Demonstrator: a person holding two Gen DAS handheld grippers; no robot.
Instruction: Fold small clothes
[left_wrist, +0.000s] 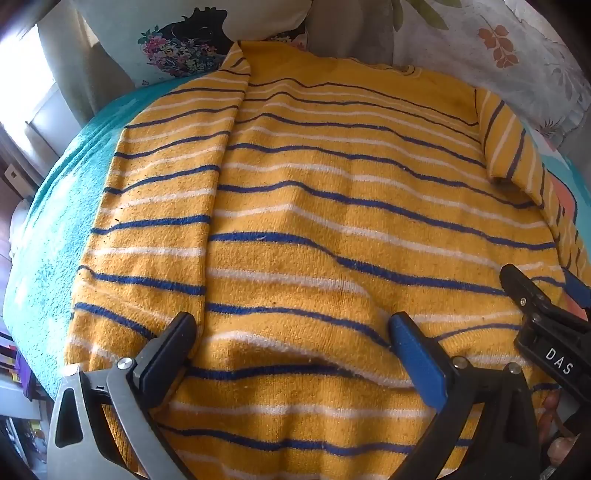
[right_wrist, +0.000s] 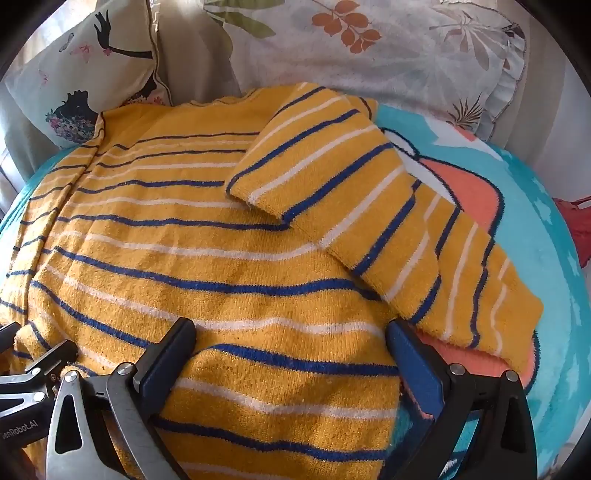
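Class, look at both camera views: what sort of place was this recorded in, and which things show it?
Most likely a bedroom, on a bed. The striped sweater lies on a fluffy teal blanket, with a leaf-print pillow and a printed cushion propped behind it.

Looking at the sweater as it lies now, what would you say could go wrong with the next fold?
1. The yellow knit sweater with blue and white stripes has ripples near the hem, so a fold could trap creases.
2. Its right sleeve lies only partly on the body, its cuff end out on the teal fleece blanket; it may slip off when lifted.
3. Both the left tool and right tool are open and might pinch the blanket too.
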